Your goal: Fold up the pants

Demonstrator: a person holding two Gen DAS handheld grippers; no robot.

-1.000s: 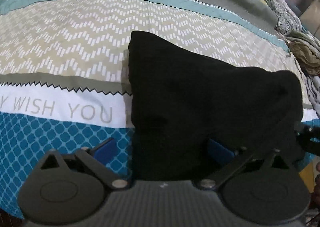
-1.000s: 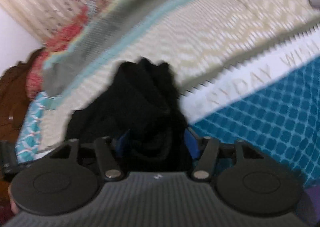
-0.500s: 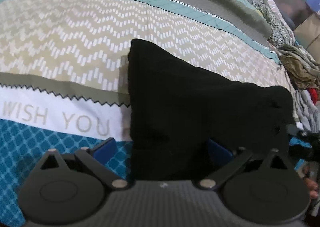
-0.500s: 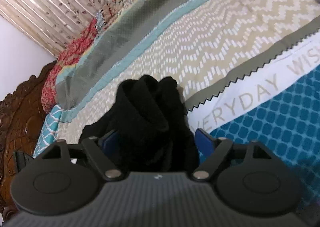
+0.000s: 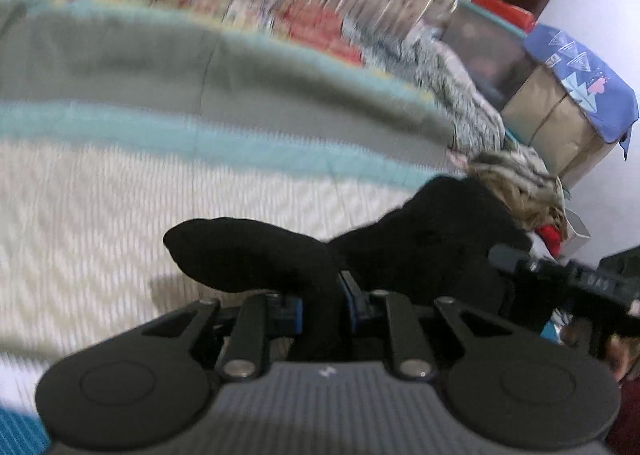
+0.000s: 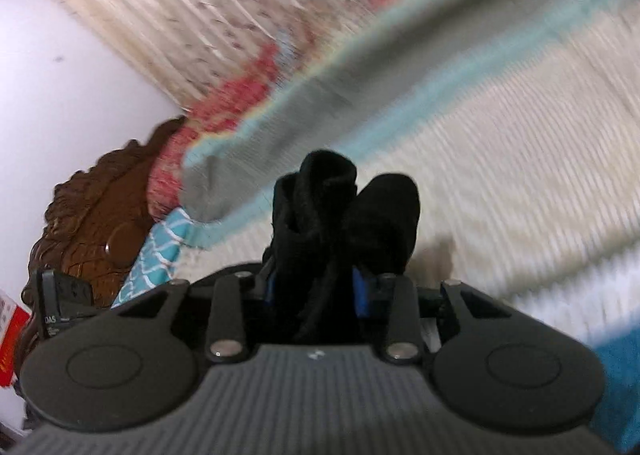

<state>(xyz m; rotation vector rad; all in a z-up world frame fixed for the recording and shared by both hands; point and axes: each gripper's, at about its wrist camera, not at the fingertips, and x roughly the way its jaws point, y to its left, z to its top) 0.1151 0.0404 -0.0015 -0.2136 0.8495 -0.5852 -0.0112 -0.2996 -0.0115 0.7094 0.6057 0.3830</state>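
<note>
Both grippers' jaws are closing on black pants [image 5: 256, 255] above bedspread [image 5: 120, 191].

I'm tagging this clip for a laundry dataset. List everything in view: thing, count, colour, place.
pants: one, black, bunched, lifted above the bedspread, between both hand-held grippers
bedspread: one, cream, grey and teal bands, under everything
curtain: one, pale, behind the bed
headboard: one, carved brown wood, left in the right wrist view
clothes pile: one, mixed colours, bed's far right edge
box: one, brown, blue cloth over it
left hand-held gripper: closing on pants
right hand-held gripper: closing on pants
</note>
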